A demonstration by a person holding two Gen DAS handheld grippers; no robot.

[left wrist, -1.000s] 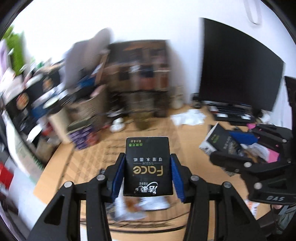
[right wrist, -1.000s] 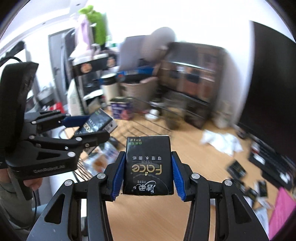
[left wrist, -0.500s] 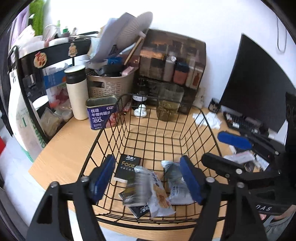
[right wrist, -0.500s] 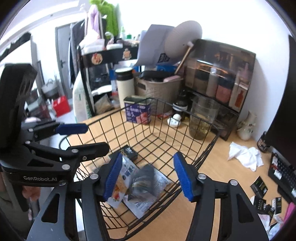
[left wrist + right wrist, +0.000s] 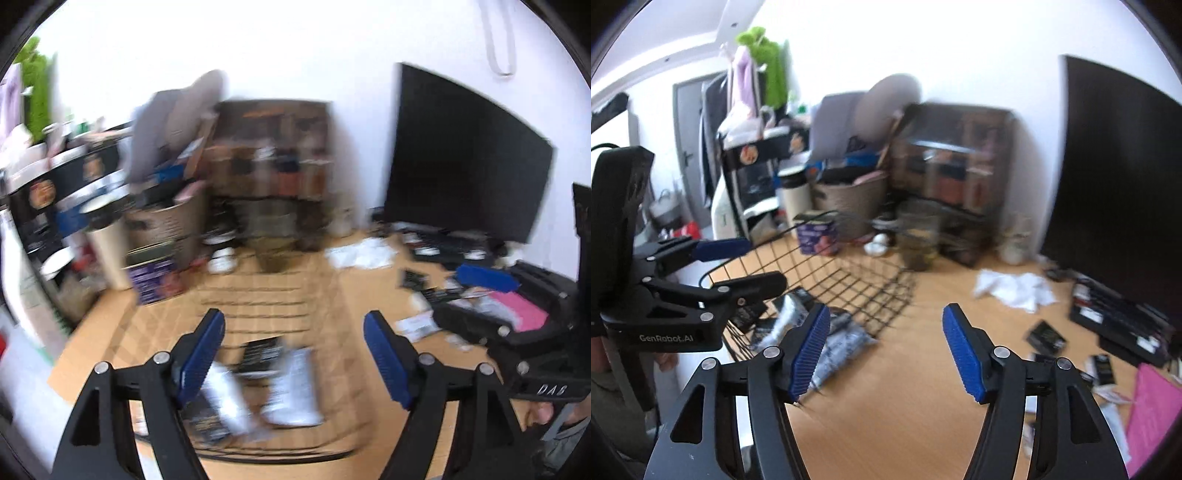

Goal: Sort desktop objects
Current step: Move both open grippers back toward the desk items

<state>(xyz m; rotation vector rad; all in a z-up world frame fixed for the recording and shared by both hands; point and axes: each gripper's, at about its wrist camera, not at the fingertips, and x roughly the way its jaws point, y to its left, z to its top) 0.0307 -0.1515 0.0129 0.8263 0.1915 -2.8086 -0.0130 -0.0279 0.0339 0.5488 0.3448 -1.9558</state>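
Note:
Both views are motion-blurred. A black wire basket (image 5: 849, 273) stands on the wooden desk. It holds black tissue packs (image 5: 262, 354) and white snack packets (image 5: 295, 384); these also show in the right wrist view (image 5: 842, 339). My left gripper (image 5: 295, 358) is open and empty above the basket's near side. My right gripper (image 5: 882, 347) is open and empty over the desk just right of the basket. Small black packets (image 5: 1045, 334) lie scattered on the desk at the right.
A black monitor (image 5: 461, 162) and keyboard (image 5: 1123, 321) stand at the right. Crumpled white tissue (image 5: 1012, 288), a glass jar (image 5: 918, 243), a purple tin (image 5: 816, 236), a beige basket (image 5: 846, 199) and a dark shelf unit (image 5: 953, 177) line the back. A pink sheet (image 5: 1148, 410) lies front right.
One second ago each gripper was shut on a black tissue pack. Both have opened and the packs now lie in the basket. Both grippers are swinging to the right.

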